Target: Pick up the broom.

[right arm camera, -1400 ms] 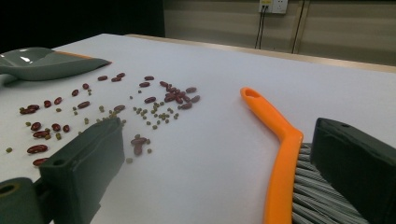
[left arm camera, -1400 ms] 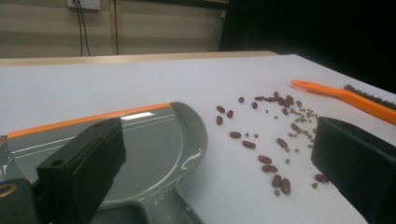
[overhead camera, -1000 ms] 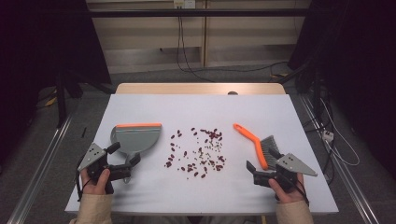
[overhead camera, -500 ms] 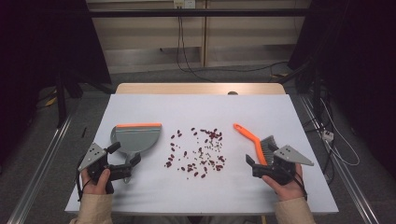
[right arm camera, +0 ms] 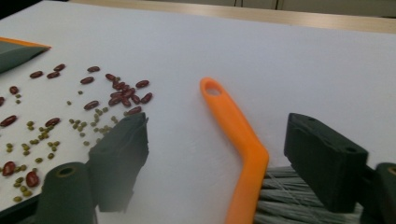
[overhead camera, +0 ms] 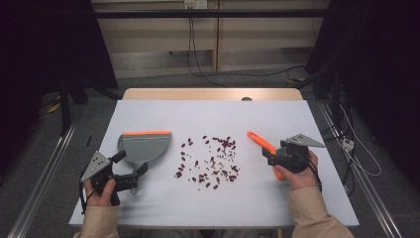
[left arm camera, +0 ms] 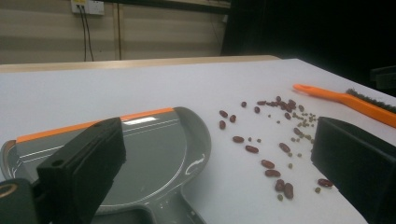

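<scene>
My right hand-held gripper (overhead camera: 270, 154) has come in from the lower right of the high view and now stands over the brush (overhead camera: 261, 143). Its jaws have just been closing; in the right gripper view the orange handle (right arm camera: 243, 144) runs up between them, one jaw on each side, with a gap left on both, so the pads do not press yet. I judge the grasp on the brush to be the step in hand, and it is not finished.

My left hand-held gripper (overhead camera: 134, 174) sits at the lower left of the high view, jaws wide apart, just behind the dustpan (overhead camera: 144, 148) and holding nothing.

The brush lies right of centre on the white bench (overhead camera: 208, 116), its handle slanting toward the upper left, with a hanging hole at the tip and grey bristles (right arm camera: 285, 200) at the near end. The spilled beans (overhead camera: 210, 158), dark red ones mixed with small greenish ones, are scattered between brush and dustpan, which is grey with an orange lip.
</scene>
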The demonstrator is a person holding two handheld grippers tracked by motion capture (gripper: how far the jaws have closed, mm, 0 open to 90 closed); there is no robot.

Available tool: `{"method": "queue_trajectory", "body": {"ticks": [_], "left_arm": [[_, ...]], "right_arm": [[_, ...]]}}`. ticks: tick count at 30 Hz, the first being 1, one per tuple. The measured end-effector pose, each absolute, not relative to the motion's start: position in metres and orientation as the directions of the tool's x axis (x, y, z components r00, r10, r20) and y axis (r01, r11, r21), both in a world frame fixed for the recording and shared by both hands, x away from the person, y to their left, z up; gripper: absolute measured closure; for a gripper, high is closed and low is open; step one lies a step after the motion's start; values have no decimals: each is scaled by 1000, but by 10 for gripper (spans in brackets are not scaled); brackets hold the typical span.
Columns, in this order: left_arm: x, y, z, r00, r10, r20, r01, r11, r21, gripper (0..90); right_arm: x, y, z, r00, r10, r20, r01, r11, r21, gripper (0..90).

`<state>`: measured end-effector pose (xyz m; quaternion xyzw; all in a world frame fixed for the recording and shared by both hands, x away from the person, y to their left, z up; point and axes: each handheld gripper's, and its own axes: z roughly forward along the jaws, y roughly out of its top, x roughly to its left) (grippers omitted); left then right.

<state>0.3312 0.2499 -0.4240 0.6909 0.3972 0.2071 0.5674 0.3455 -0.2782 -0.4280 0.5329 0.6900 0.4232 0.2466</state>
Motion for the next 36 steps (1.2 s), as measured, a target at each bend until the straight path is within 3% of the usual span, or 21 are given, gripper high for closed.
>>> {"method": "queue_trajectory", "body": {"ticks": [7, 19, 26, 36], "left_arm": [[331, 248, -424, 605, 779, -165, 317, -46, 947, 29], [332, 248, -426, 608, 775, -173, 322, -41, 946, 29], [332, 247, -426, 609, 774, -176, 326, -42, 945, 29], [333, 246, -428, 616, 768, -176, 330, -49, 943, 29]], "right_arm": [[363, -278, -425, -317, 944, 86, 566, 116, 816, 412], [390, -281, -426, -304, 951, 57, 674, 173, 719, 553], [400, -280, -436, -278, 957, 78, 758, 168, 630, 608], [411, -280, -448, -293, 954, 64, 787, 203, 582, 612]]}}
